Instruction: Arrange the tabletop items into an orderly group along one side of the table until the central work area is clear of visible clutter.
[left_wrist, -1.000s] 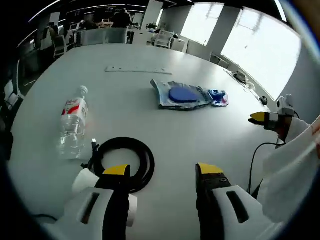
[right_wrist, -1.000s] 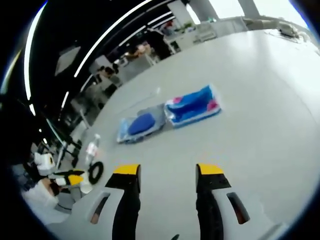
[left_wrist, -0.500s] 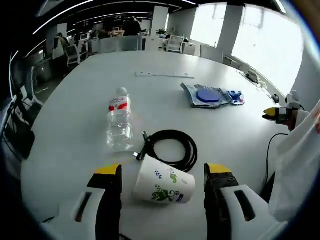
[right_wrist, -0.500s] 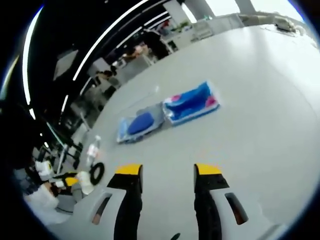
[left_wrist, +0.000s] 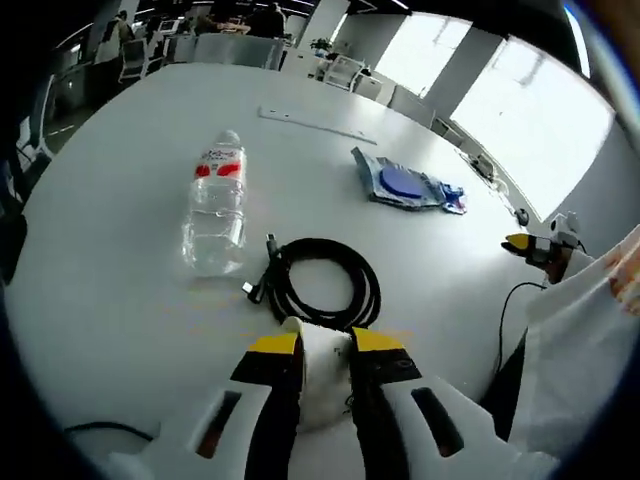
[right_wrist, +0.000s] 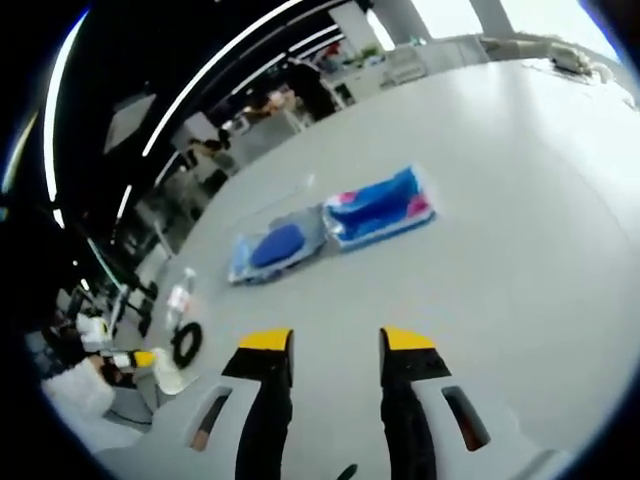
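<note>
My left gripper (left_wrist: 325, 345) has its two yellow-tipped jaws drawn in tight against a white paper cup (left_wrist: 322, 352), which sits pinched between them on the white table (left_wrist: 120, 300). I take the coiled black cable (left_wrist: 322, 285) as my landmark: the cup touches the near edge of its loop, right at my jaw tips. Just beyond the coil, to its left, a clear water bottle (left_wrist: 214, 215) with a red label lies on its side, close to the cable's plug end. Well past the coil, towards the windows, a flat packet with a blue disc (left_wrist: 398, 186) lies on the tabletop, and a smaller blue packet (left_wrist: 447, 198) touches its far end.

My right gripper (right_wrist: 335, 342) hangs above bare tabletop with its jaws apart, a moderate gap between them and nothing in it. From this side, the two packets lie end to end ahead of my jaws, while the coil, the bottle and the cup sit small at the far left edge of the table, beside my other gripper.
</note>
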